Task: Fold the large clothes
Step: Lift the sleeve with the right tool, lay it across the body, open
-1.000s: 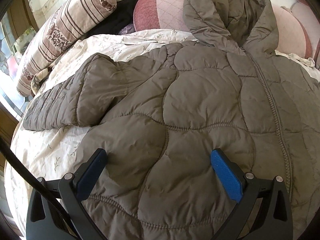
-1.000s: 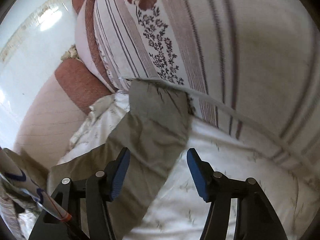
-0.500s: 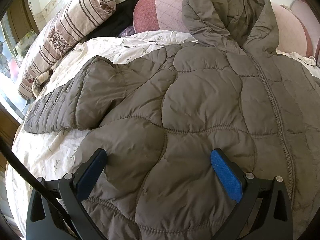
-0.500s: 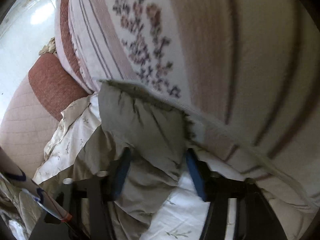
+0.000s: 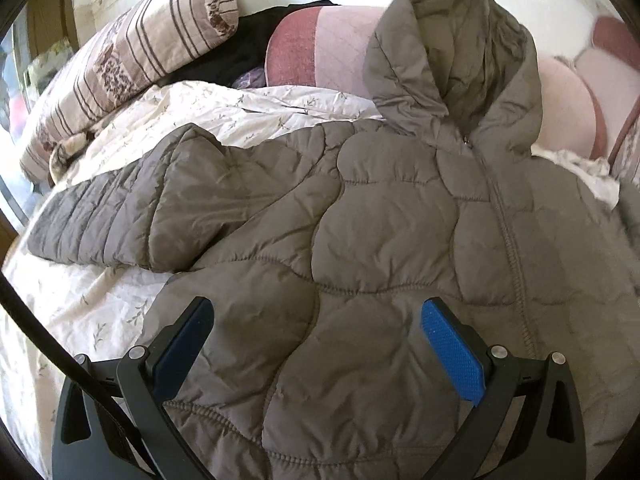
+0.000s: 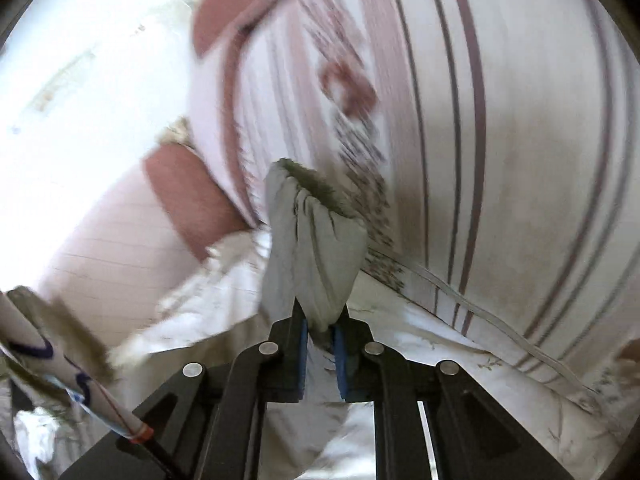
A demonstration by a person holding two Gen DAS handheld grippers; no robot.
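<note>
Jacket point(image 5: 380, 240), a grey-brown quilted one with a hood point(image 5: 452, 60), lies front-up and zipped on a bed, spread over a pale floral sheet point(image 5: 80, 320). The hood rests against pink cushions point(image 5: 320, 40) at the head of the bed. One sleeve point(image 5: 132, 216) stretches out flat toward the left edge of the left wrist view, lying on the sheet. A striped bolster point(image 5: 132, 60) runs along the far left side, with a dark garment point(image 5: 236, 52) between it and the cushions.

The left gripper point(image 5: 316, 344) hangs over the lower front of the jacket, near the hem, with its jaws wide apart. The blue pads point(image 5: 452, 352) straddle a quilted panel, and nothing is pinched between them; whether the tips touch the fabric cannot be told.

The right gripper point(image 6: 320, 332) has its jaws nearly closed on the end of the other sleeve point(image 6: 316, 252). The cuff is bunched into folds between the blue pads and stands up from them, its open, darker edge at the top. Behind it is a second striped bolster point(image 6: 500, 140), close by, with a pink cushion point(image 6: 180, 192) to its left and the sheet point(image 6: 460, 344) below. This view is blurred. A white cable point(image 6: 480, 316) lies along the foot of the bolster.
</note>
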